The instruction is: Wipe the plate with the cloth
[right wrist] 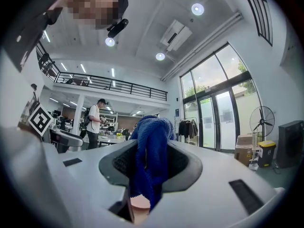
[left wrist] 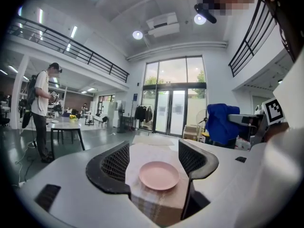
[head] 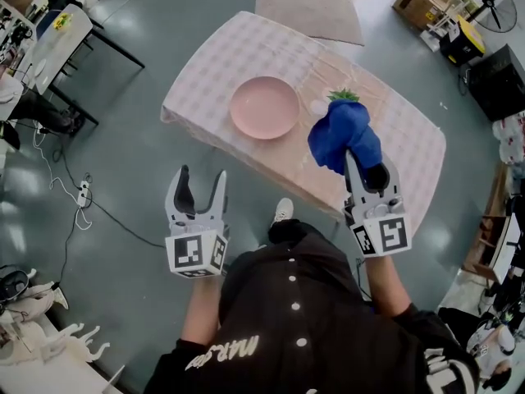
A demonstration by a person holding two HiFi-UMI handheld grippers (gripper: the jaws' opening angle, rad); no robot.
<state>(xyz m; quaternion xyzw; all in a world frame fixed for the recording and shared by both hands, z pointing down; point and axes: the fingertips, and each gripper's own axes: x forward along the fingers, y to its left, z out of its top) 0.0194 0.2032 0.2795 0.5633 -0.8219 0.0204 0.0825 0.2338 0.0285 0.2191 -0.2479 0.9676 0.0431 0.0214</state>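
A pink plate (head: 264, 107) lies on the checked tablecloth of a small table (head: 213, 56); it also shows between the left jaws as the plate (left wrist: 159, 175). My right gripper (head: 361, 164) is shut on a blue cloth (head: 344, 135), held above the table to the right of the plate. In the right gripper view the cloth (right wrist: 149, 160) hangs bunched between the jaws of the right gripper (right wrist: 148, 167). My left gripper (head: 197, 189) stands open in front of the table's near edge, holding nothing; the left gripper (left wrist: 152, 163) frames the plate from a distance.
A green leafy thing (head: 344, 95) and a small white object (head: 317, 107) lie on the table behind the cloth. Grey floor surrounds the table, with mats (head: 308, 6) beyond it, desks (head: 49, 39) at left, a person (left wrist: 40, 108) standing there, and cables (head: 74, 191).
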